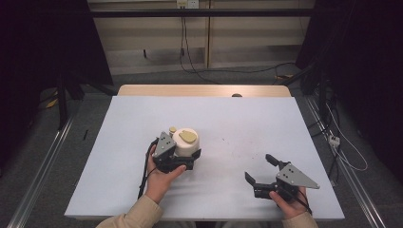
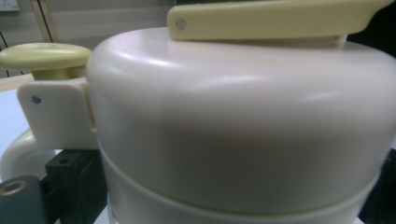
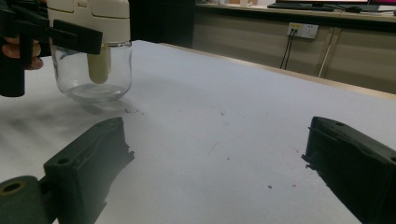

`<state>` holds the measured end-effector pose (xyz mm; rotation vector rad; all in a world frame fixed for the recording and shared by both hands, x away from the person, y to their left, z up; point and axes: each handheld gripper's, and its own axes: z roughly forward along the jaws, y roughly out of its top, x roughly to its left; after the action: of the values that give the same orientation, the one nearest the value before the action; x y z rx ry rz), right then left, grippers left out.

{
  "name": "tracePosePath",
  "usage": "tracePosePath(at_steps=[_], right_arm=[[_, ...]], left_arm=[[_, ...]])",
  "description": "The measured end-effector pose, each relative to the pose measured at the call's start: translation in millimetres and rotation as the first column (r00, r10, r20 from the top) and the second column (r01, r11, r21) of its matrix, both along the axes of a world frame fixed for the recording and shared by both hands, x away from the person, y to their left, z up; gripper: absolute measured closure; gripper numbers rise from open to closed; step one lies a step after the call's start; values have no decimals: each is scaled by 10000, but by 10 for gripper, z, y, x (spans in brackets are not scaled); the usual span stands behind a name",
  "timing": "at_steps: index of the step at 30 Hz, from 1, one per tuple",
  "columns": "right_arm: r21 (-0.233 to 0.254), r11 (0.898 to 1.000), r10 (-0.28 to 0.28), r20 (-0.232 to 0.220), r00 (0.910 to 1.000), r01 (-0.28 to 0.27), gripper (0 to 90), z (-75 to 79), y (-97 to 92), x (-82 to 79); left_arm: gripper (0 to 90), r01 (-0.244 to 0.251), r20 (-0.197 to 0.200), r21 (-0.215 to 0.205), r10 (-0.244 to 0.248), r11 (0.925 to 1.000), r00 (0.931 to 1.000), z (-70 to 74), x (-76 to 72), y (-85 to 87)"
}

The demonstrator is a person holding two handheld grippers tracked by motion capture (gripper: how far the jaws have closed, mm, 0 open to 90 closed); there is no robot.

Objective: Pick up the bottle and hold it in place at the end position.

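High view: the jar (image 1: pixel 187 141), cream-lidded, stood upright on the white desk (image 1: pixel 237 118), left of centre. The left gripper (image 1: pixel 184 159) was at the jar's near side, its jaws reaching along either side of the cream top. The left hand (image 1: pixel 160 178) came in from the bottom edge with the forearm angled up and slightly right, fingers wrapped round the gripper's body. The right gripper (image 1: pixel 259 170) lay low over the desk, well apart from the jar, jaws pointing left and spread wide with nothing between them. The right hand (image 1: pixel 284 199) held it from behind, near the desk's front edge.

Left gripper view: the jar's cream lid (image 2: pixel 243 126) sat very close to the camera, with a pale yellow lever (image 2: pixel 275 18) on top and a round yellow knob (image 2: pixel 44 56) at its left. One black jaw showed at lower left against the lid's side; the other sat at the far right edge. The jaws were closed in on the lid.

Right gripper view: both black jaws stood far apart over bare desk (image 3: pixel 224 130), gripping nothing. At upper left the jar's clear glass body (image 3: pixel 91 70) rested on the desk, with the left gripper (image 3: pixel 70 35) clamped across its cream top.
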<state>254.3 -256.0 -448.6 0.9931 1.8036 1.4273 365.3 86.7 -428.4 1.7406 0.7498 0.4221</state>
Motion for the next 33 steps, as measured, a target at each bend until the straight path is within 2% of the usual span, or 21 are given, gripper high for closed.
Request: tracePosePath(at_steps=[8,11,12,14,20,30,33], right_arm=[[6,10000,7,-18,10000,-7,47,-1,-2,1],[13,10000,-5,-27,10000,5,47,-5,-2,5],[-1,10000,-2,-37,10000,2,47,-5,-1,6],[-1,10000,22,-27,10000,-22,47,-5,1,6],[52,10000,3,-45,10000,-3,47,-6,-10,6],[208,9997,-149,-86,9999,151,47,-21,-49,11],[116,9998,-146,-66,9999,146,46,-29,-55,11]], left_arm=[[54,-17,127,106,16,9999,9999,9,70,-53],[54,16,67,84,-16,10000,10000,-5,79,-75],[53,15,-24,-36,-15,10000,10000,-15,77,-91],[53,82,29,150,-82,9999,10000,-21,86,-94],[54,116,-85,98,-116,9999,9999,-23,97,-121],[54,379,9,144,-379,9992,9993,17,129,-218],[53,462,-19,258,-462,9986,9989,21,142,-244]])
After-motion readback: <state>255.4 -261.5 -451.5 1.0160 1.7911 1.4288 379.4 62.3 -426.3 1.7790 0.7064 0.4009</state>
